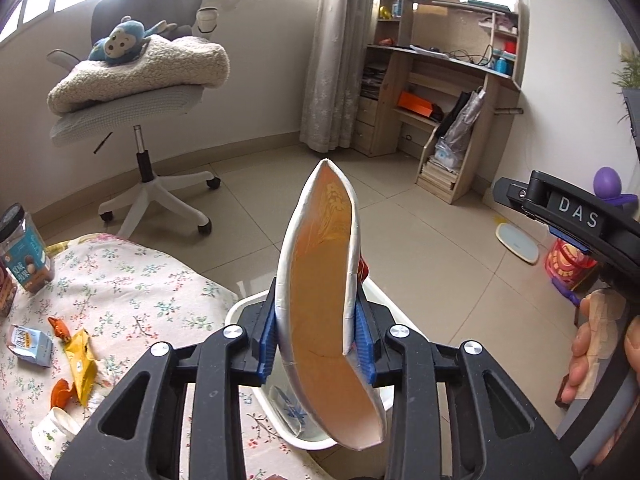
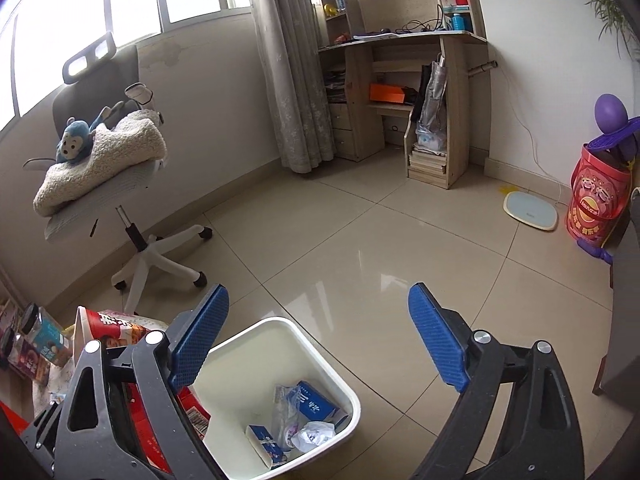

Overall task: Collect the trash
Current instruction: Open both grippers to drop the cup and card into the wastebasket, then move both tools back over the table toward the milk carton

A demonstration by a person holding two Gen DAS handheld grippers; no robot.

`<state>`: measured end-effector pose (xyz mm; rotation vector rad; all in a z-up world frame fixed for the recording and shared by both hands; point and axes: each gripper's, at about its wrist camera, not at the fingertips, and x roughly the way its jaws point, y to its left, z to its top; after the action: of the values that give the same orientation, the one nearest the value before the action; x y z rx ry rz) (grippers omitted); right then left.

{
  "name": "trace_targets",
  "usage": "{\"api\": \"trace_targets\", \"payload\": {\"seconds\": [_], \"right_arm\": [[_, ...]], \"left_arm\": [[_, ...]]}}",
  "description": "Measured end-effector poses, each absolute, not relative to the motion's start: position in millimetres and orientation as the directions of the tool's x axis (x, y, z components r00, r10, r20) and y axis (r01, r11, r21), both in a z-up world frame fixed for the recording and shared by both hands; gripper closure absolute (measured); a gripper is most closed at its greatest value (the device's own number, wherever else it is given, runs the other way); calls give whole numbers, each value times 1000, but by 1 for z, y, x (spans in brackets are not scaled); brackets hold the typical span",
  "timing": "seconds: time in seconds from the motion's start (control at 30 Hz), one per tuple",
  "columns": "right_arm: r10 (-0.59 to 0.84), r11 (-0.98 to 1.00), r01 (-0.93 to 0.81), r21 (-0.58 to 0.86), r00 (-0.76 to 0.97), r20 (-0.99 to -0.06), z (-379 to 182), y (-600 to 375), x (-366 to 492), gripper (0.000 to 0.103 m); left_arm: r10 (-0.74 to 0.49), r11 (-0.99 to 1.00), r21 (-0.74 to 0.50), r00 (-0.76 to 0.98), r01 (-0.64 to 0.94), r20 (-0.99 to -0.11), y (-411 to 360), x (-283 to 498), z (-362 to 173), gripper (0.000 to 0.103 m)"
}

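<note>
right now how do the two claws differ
The left claw is shut on a squashed paper cup; the right claw is open and holds nothing. The left is above the bin's near rim, the right above its far side. Both have blue pads.

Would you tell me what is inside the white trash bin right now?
The white trash bin holds a blue-and-white carton, a smaller carton, clear plastic wrap and crumpled paper. Its left side is hidden behind the right gripper.

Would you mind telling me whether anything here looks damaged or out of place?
The paper bowl in the left gripper is squashed almost flat. Wrappers lie scattered on the floral bedding instead of in the bin.
</note>
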<state>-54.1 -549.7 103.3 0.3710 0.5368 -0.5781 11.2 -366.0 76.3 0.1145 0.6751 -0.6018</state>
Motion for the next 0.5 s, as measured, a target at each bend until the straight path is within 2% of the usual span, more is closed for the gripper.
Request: {"api": "trace_targets", "payload": {"seconds": [0.07,0.23,0.33,0.5], "right_arm": [[-430,768,616,177,700,-570,103,-553,-56,12],[-462,767,624,148,698,-548,104,-545,-58,8],[-472,781,612,122,707,-526,107,-532,-55,7],[-480,808,585,63,718,-504,109,-503,-49,7]], "left_arm": [[-496,817,-88,618,570,-609,-368,10,74,49],[-507,822,-124,617,556,-602,-360,12,77,45],[-486,843,-128,637,523,-598,-351,15,82,39],[-419,888,-117,679,444,-602,-330,20,88,36]]}}
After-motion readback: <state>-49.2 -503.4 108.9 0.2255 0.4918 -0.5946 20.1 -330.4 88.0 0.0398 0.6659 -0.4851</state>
